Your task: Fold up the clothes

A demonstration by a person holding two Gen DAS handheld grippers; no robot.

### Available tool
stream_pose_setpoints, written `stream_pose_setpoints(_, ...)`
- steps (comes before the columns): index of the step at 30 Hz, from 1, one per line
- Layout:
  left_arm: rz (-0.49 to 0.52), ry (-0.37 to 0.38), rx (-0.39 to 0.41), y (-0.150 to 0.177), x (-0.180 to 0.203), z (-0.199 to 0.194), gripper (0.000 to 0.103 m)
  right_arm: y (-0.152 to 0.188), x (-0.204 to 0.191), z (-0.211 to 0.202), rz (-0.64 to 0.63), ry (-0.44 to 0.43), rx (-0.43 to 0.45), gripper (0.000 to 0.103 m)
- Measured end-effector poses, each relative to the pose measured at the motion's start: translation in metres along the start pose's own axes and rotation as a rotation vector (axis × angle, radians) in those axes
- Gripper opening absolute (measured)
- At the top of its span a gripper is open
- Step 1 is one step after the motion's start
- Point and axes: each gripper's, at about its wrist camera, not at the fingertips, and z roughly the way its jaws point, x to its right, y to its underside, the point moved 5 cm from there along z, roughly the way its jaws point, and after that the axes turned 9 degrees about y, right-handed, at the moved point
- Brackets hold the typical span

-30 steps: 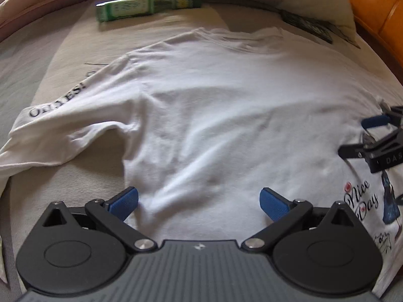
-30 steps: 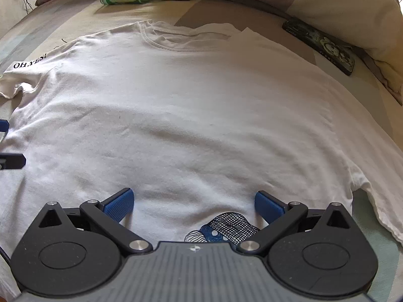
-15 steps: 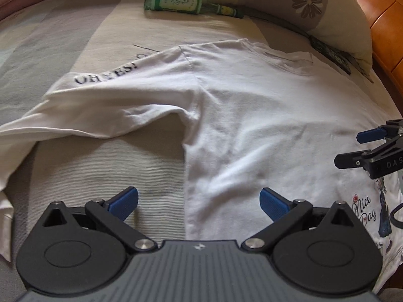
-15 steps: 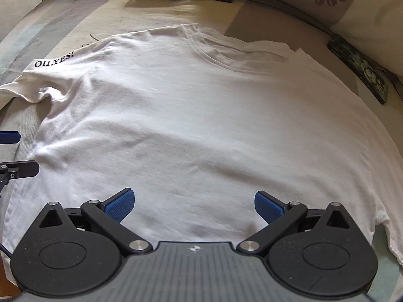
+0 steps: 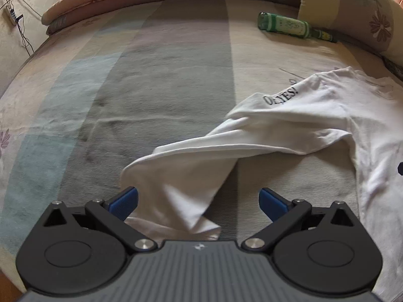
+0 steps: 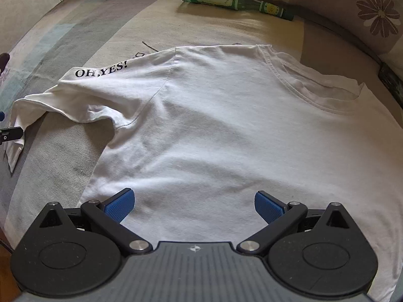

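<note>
Left wrist view: the left gripper [image 5: 198, 202] hangs over the striped bed cover [image 5: 161, 80], blue fingers spread wide, gripping nothing, the white T-shirt's [image 5: 314, 125] loose sleeve [image 5: 191, 173] lying between them. A green bottle [image 5: 289, 26] lies beyond. Right wrist view: the right gripper [image 6: 193, 205] sits over the shirt's body [image 6: 226, 130], fingers wide apart and empty, the "OH,YES!" print [image 6: 100, 69] on the sleeve's upper edge.

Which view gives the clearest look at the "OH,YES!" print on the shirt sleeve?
The right wrist view. There the print is sharp and fully readable along the sleeve's top edge. In the left wrist view the same lettering is small, blurred and partly creased, so only some of its letters can be made out.
</note>
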Motion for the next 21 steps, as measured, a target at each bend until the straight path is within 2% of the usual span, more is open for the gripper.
stream_pose_setpoints(7,-0.102,-0.014,-0.04,0.019,-0.038,0.009,0.101,-0.005,-0.03,0.001,-0.078,-0.019,0.001,0.103)
stream_pose_setpoints(11,-0.066,0.021,-0.041,0.027,-0.042,0.006,0.097,-0.011,-0.052,0.0,-0.161,-0.043,0.009,0.103)
stream_pose_setpoints(13,-0.047,0.041,-0.042,0.03,-0.044,0.004,0.086,-0.014,-0.06,0.0,-0.181,-0.052,0.013,0.103)
stream_pose_setpoints(18,-0.075,0.091,-0.047,0.033,-0.062,-0.006,0.083,-0.019,-0.074,0.0,-0.206,-0.064,0.018,0.103)
stream_pose_setpoints(21,-0.061,0.077,-0.066,0.038,-0.067,-0.01,0.082,-0.018,-0.079,0.001,-0.226,-0.069,0.021,0.103)
